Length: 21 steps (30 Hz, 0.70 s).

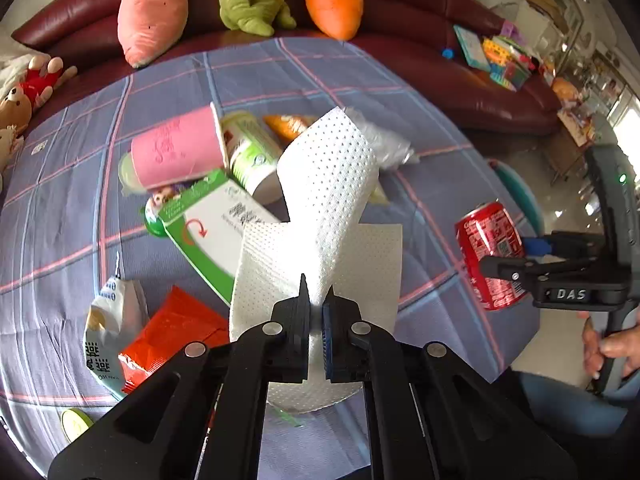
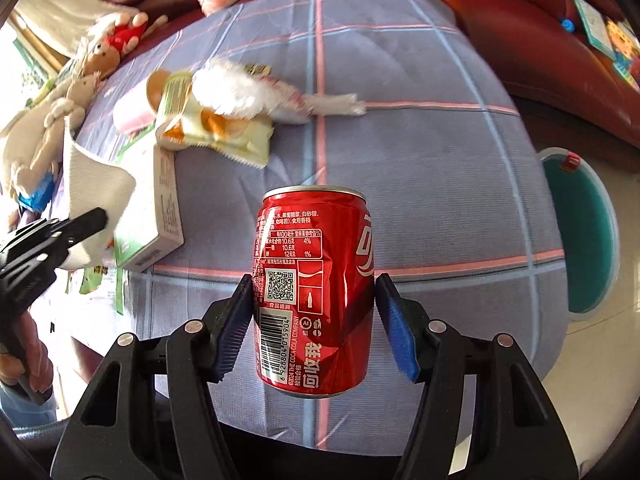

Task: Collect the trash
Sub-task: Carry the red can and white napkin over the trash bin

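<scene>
My left gripper [image 1: 318,292] is shut on a white dotted paper towel [image 1: 332,184], which stands up in a curl above the checked tablecloth [image 1: 72,200]. In the right wrist view the same towel [image 2: 96,176] hangs from the left gripper [image 2: 94,216] at the far left. My right gripper [image 2: 314,280] is shut on a dented red cola can [image 2: 320,232], its blue pads pressing both sides, held above the table's near edge. From the left wrist view, the can [image 1: 486,236] and the right gripper [image 1: 508,256] are off to the right.
Trash lies on the cloth: a pink cup [image 1: 180,152], a green-and-white box [image 1: 216,224], a white bottle [image 1: 252,156], a red wrapper [image 1: 176,328], a white snack bag [image 1: 108,320]. A teal round bin [image 2: 580,232] stands on the floor right of the table. Plush toys sit on the sofa [image 1: 460,12] behind.
</scene>
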Motion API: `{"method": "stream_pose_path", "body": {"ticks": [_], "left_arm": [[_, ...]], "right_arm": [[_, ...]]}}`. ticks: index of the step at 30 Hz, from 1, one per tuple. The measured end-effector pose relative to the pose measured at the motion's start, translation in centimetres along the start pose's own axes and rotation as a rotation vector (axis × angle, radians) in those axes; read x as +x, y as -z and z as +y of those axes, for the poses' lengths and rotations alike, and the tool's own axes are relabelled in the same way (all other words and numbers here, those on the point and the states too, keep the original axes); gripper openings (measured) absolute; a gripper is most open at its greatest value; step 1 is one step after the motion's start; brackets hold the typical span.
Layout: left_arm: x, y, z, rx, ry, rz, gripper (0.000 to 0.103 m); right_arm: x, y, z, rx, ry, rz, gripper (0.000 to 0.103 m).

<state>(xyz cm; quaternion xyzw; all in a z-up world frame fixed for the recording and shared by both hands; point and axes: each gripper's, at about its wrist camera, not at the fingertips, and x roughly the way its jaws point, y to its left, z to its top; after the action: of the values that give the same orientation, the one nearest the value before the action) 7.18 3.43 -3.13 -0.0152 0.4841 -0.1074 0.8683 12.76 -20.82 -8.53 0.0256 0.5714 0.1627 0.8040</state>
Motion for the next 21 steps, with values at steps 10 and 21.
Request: {"method": "stream_pose_path", "body": {"ticks": [10,21], "left_arm": [[0.3,-3.1,-5.8,0.058,0.061,-0.037,0.005],[4.3,-7.2,-14.9,0.152,0.161,-0.006,0.006]], "right_arm": [[-3.4,-0.1,-5.7,0.127,0.001,-0.088,0.058],[-7.6,0.8,-15.4,0.295,0.024,-0.203,0.058]]}}
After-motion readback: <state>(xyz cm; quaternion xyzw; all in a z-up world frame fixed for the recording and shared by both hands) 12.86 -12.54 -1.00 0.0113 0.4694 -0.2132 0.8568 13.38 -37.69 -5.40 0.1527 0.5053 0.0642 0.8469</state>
